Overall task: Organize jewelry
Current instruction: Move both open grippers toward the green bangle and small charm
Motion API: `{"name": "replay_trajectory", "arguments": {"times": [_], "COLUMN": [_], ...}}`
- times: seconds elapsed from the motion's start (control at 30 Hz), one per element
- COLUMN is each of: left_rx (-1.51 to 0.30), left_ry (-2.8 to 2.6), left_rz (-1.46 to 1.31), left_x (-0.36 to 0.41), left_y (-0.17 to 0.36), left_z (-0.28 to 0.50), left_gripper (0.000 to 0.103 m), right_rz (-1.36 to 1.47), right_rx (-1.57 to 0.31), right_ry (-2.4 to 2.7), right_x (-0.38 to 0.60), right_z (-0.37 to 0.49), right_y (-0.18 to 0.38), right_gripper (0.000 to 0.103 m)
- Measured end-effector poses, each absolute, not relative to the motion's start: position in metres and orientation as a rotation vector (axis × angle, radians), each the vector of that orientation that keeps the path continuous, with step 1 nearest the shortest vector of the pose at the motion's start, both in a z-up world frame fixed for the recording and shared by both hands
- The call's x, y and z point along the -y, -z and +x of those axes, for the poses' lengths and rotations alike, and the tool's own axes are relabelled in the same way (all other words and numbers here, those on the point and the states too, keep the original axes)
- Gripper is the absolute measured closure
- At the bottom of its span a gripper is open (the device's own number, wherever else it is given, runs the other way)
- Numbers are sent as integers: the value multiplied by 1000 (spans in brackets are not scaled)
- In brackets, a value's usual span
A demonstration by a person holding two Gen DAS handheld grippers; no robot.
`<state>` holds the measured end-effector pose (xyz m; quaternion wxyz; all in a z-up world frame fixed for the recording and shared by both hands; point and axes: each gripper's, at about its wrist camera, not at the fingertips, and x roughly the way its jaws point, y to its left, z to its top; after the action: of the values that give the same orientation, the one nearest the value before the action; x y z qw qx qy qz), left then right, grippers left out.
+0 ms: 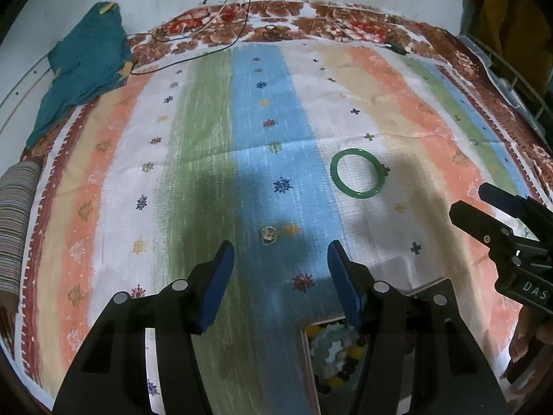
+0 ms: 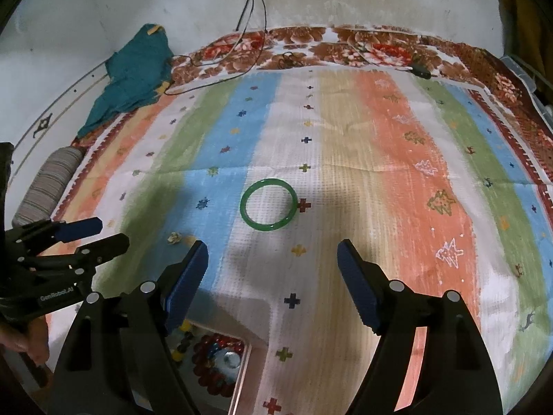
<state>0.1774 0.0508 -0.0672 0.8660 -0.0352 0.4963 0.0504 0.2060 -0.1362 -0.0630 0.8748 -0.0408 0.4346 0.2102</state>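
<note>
A green bangle [image 1: 357, 173] [image 2: 269, 204] lies flat on the striped cloth [image 1: 207, 173] [image 2: 380, 159]. A small pale ring [image 1: 267, 234] [image 2: 174, 238] rests on the blue stripe. My left gripper [image 1: 280, 252] [image 2: 114, 237] is open just short of the ring, nothing between its blue pads [image 1: 217, 276]. My right gripper [image 2: 273, 252] [image 1: 473, 200] stands open on the near side of the bangle, empty. A shallow box [image 1: 309, 363] [image 2: 242, 366] with bead bracelets sits at the near edge, partly hidden by the fingers.
A teal cloth [image 1: 83, 69] [image 2: 134, 76] lies at the far left corner, with thin cables [image 1: 193, 34] [image 2: 252, 17] trailing onto the floral border. A striped roll [image 1: 15, 214] [image 2: 48, 183] sits at the left edge. A hand [image 2: 24, 339] holds the left gripper.
</note>
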Motion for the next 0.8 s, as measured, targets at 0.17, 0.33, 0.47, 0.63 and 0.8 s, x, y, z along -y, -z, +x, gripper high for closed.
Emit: {"name": "replay_trajectory", "arguments": {"times": [0.17,0.33,0.47,0.63,0.8], "left_rx": [-1056,-1072,-1089,-1116,-1134], "left_ry": [-103,-105,-103,-101,-106], "left_rz": [-54,-42,-31,-20,-17], "left_x": [-50,-51,-52,-54,-56], "left_y": [75,83,90,102,110], "left_z": [185,192,198,205,211], "left_gripper": [46,45,45,45,45], "right_rz": [-95,-100,-111,-113,-86], "right_rx": [-932,-957,-962,-986,-1019], "right_ry": [-414,-400,-389,-374,-377], "right_x": [133,130,127,123,121], "right_z": [217,228,234,248,256], "right_y": [74,83,87,98,108], "right_gripper": [26,26,26,26,26]}}
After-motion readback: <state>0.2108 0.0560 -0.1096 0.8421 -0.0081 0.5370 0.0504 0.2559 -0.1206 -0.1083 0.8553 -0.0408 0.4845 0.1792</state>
